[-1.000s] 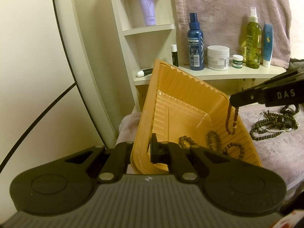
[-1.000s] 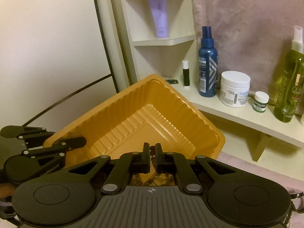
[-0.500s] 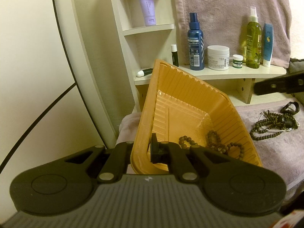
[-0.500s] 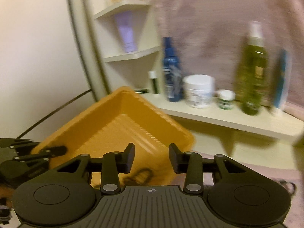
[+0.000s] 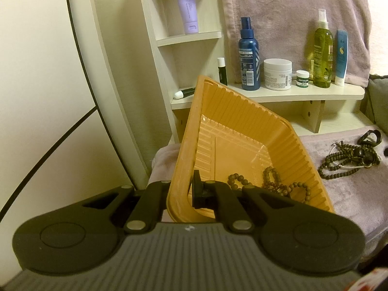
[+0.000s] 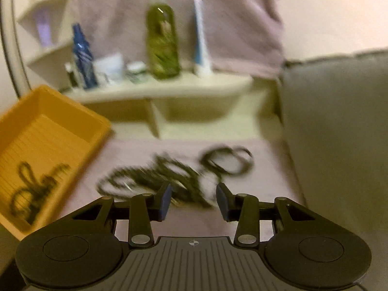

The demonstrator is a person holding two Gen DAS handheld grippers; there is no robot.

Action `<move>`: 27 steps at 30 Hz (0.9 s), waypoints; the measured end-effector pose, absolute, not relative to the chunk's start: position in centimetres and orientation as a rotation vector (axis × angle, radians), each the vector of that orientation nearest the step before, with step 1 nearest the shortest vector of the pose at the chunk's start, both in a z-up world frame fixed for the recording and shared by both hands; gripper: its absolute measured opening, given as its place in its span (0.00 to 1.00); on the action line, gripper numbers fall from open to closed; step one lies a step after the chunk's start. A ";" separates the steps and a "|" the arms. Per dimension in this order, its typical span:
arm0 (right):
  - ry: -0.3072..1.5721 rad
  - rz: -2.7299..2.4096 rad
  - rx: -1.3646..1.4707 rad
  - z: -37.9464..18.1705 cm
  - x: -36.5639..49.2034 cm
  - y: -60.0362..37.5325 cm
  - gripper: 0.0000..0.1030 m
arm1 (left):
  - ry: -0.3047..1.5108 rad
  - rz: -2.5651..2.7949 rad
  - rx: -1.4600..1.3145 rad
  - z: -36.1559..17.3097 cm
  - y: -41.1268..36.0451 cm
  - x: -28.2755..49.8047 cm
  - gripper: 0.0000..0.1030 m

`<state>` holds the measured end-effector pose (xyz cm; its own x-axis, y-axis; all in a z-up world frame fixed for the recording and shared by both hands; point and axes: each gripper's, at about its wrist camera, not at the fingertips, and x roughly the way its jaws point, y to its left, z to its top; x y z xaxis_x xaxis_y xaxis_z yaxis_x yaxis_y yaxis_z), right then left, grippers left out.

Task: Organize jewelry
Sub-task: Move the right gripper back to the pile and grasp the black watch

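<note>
Two grippers work: the left gripper [image 5: 180, 189] clamps the tilted ribbed orange plastic tray's [image 5: 242, 121] rim, brown bead bracelets [image 5: 274, 184] inside; the right gripper [image 6: 194, 200], fingers apart, hovers over tangled dark bead necklaces [image 6: 155, 177] on the towel.

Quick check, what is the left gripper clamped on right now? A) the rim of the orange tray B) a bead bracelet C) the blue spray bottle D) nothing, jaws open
A. In the left wrist view the left gripper has its jaws closed across the near wall of the orange tray, tilting it up; the bead bracelets lie loose inside the tray, and the blue spray bottle stands on the shelf.
</note>
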<state>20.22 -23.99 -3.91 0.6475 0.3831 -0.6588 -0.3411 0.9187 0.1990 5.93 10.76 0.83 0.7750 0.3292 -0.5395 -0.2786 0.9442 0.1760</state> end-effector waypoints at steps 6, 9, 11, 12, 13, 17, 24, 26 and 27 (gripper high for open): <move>0.781 0.380 0.016 -5.8 19.5 -25.5 0.40 | 0.600 0.330 0.092 0.9 10.7 5.9 0.04; 0.778 0.388 0.011 -6.0 19.9 -25.5 0.40 | 0.600 0.330 0.095 0.9 10.6 5.9 0.04; 0.769 0.412 0.012 -5.9 20.1 -25.2 0.40 | 0.601 0.330 0.095 0.9 10.5 5.9 0.04; 0.759 0.432 0.009 -5.8 20.2 -24.9 0.40 | 0.601 0.331 0.096 0.9 10.6 5.9 0.04; 0.752 0.447 -0.003 -5.7 20.2 -24.4 0.40 | 0.601 0.331 0.096 0.9 10.5 5.9 0.04; 0.717 0.525 -0.097 -5.1 19.8 -22.3 0.40 | 0.601 0.331 0.097 0.9 10.5 5.9 0.04; 0.643 0.642 -0.316 -4.6 19.4 -18.5 0.40 | 0.600 0.331 0.096 0.9 10.4 5.9 0.04; 0.632 0.664 -0.390 -4.9 19.5 -17.7 0.40 | 0.601 0.331 0.096 0.9 10.3 5.9 0.04; 0.628 0.673 -0.430 -5.0 19.6 -17.3 0.40 | 0.601 0.330 0.096 0.9 10.4 5.9 0.04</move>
